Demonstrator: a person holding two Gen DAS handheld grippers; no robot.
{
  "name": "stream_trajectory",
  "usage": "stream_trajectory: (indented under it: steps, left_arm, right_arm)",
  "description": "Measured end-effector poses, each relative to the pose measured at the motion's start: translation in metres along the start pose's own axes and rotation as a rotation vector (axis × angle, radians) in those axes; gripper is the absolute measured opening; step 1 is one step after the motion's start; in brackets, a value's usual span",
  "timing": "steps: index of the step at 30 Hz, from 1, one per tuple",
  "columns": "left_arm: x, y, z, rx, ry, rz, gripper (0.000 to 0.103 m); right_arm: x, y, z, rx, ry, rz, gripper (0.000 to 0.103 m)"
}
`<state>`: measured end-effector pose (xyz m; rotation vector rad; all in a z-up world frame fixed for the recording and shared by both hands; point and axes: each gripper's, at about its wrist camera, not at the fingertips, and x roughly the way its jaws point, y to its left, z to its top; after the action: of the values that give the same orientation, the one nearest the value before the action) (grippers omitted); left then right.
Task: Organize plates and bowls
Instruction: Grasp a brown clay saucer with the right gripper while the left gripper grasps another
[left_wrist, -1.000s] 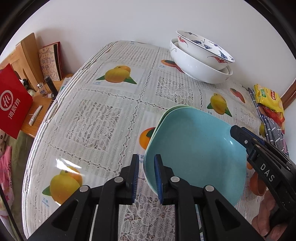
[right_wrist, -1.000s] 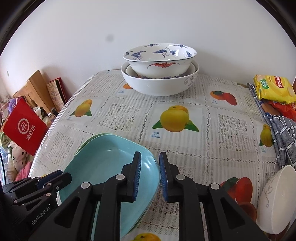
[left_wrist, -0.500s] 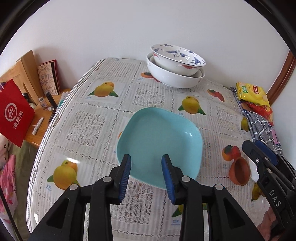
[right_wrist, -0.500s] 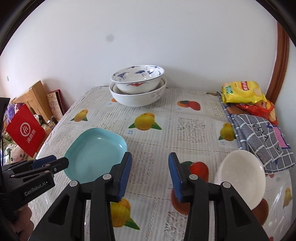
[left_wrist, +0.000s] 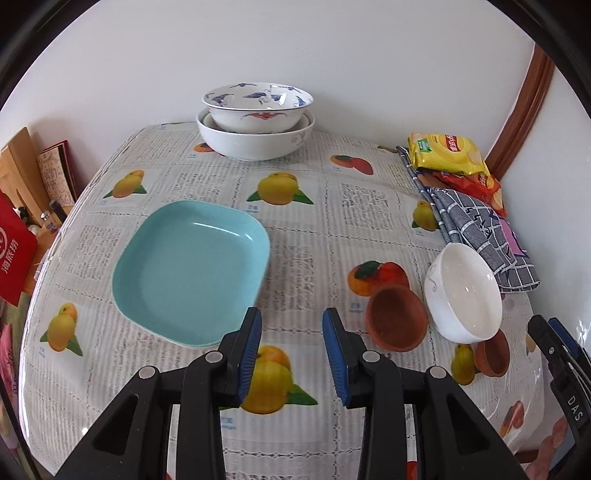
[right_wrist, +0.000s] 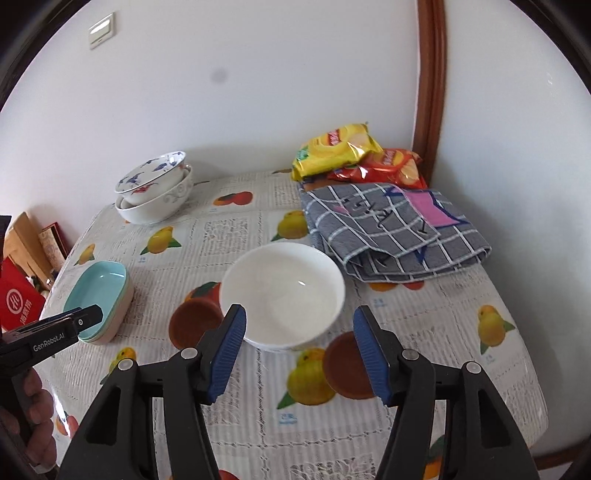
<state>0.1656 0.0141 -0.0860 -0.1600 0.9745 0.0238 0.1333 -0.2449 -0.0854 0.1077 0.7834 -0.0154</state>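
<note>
Fruit-printed tablecloth (left_wrist: 362, 206) carries stacked teal plates (left_wrist: 192, 266) at left and a white bowl (right_wrist: 284, 291) at right. Left gripper (left_wrist: 291, 354) hangs released, empty. Right gripper (right_wrist: 297, 350), jaws just widening, hovers empty before the bowl.

Open cloth mid-table — clutter at the edges

Bare tablecloth (left_wrist: 295, 266) runs between the teal plates (left_wrist: 192, 266) and the white bowl (left_wrist: 463, 291). Two brown saucers (right_wrist: 195, 321) flank that bowl closely; the folded towel (right_wrist: 388, 229) and snack bags (right_wrist: 340, 149) crowd the right side — stacked bowls (left_wrist: 255, 122) block the far wall.
</note>
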Motion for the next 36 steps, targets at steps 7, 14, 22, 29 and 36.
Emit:
stream_trajectory:
  steps: [7, 14, 22, 29, 36]
  left_arm:
    - [0.023, -0.035, -0.009, 0.042, 0.066, -0.032, 0.033]
    - [0.045, -0.05, -0.01, 0.043, 0.116, -0.058, 0.033]
    - [0.072, -0.058, -0.008, 0.036, 0.17, -0.053, 0.033]
    - [0.09, -0.058, -0.006, 0.02, 0.198, -0.063, 0.033]
    - [0.097, -0.064, -0.002, 0.032, 0.17, -0.076, 0.033]
  right_arm:
    - [0.021, -0.05, -0.022, 0.034, 0.074, -0.065, 0.062]
    - [0.037, -0.078, -0.038, 0.081, 0.114, -0.076, 0.062]
    - [0.058, -0.08, -0.044, 0.083, 0.144, -0.056, 0.062]
    - [0.076, -0.078, -0.045, 0.103, 0.169, -0.034, 0.054]
    - [0.09, -0.072, -0.047, 0.102, 0.198, -0.038, 0.038]
